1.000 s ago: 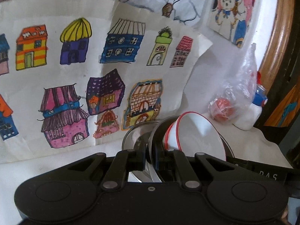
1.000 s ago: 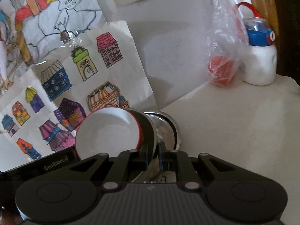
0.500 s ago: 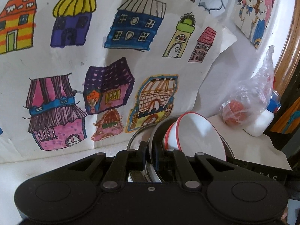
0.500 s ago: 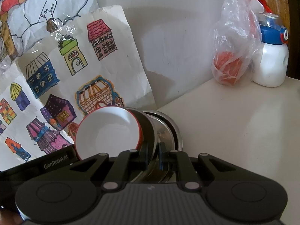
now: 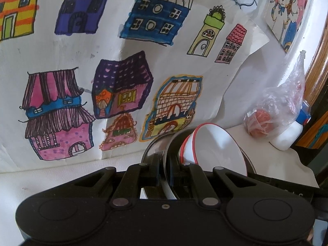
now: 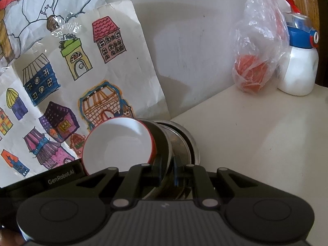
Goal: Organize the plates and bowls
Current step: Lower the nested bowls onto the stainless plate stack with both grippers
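Note:
A stack of steel plates point(image 6: 185, 141) carries a white bowl with a red rim point(image 6: 119, 145), tilted toward the right wrist camera. My right gripper point(image 6: 167, 173) is shut on the stack's steel rim at its near edge. In the left wrist view the same white bowl point(image 5: 217, 149) sits on the steel plates point(image 5: 155, 145), and my left gripper point(image 5: 164, 173) is shut on the steel rim from the opposite side. Each gripper's black body shows at the bottom corner of the other's view. The stack's underside is hidden, so I cannot tell whether it rests on the table.
A sheet of coloured house drawings point(image 5: 114, 78) leans on the wall just behind the stack. On the white table point(image 6: 256, 143), at the back right, stand a clear plastic bag with something red inside point(image 6: 252, 73) and a white bottle with a blue cap point(image 6: 299, 69).
Both grippers have carried the stack closer to the wall and a little lower; the drawings, bag and bottle look larger. Both grips are unchanged.

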Motion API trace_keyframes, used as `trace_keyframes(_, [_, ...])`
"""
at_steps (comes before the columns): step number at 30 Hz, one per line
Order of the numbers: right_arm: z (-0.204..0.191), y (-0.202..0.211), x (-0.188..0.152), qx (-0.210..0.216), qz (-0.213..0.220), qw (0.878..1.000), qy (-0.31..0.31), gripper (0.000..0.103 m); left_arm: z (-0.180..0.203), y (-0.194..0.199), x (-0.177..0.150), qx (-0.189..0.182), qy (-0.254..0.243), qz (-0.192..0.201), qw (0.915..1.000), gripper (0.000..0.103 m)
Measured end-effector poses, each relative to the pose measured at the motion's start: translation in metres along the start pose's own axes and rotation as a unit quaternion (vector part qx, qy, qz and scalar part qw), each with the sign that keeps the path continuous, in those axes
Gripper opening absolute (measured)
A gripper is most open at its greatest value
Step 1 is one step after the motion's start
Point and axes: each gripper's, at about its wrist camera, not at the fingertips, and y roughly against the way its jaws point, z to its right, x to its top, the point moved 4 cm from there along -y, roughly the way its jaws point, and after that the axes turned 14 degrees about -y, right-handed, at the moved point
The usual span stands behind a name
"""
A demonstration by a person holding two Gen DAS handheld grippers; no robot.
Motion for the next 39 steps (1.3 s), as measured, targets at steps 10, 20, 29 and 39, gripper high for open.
trace_keyframes(10, [0.005, -0.001, 0.001, -0.002, 0.01, 1.0, -0.001, 0.014, 0.0, -0.003, -0.003, -0.007, 0.003, 0.011, 0.9999, 0.007])
trace_keyframes(20, [0.007, -0.003, 0.001, -0.001, 0.014, 1.0, -0.005, 0.014, 0.003, -0.011, -0.002, -0.013, 0.005, 0.019, 0.9997, 0.007])
trace_keyframes(29, [0.009, -0.002, 0.001, 0.008, 0.018, 1.0, -0.019, 0.015, -0.003, -0.013, -0.002, -0.024, 0.021, 0.023, 0.9992, 0.008])
trace_keyframes(39, [0.004, 0.003, -0.003, -0.003, 0.044, 0.999, 0.002, 0.02, -0.01, -0.009, -0.003, -0.023, 0.039, 0.024, 0.9987, 0.017])
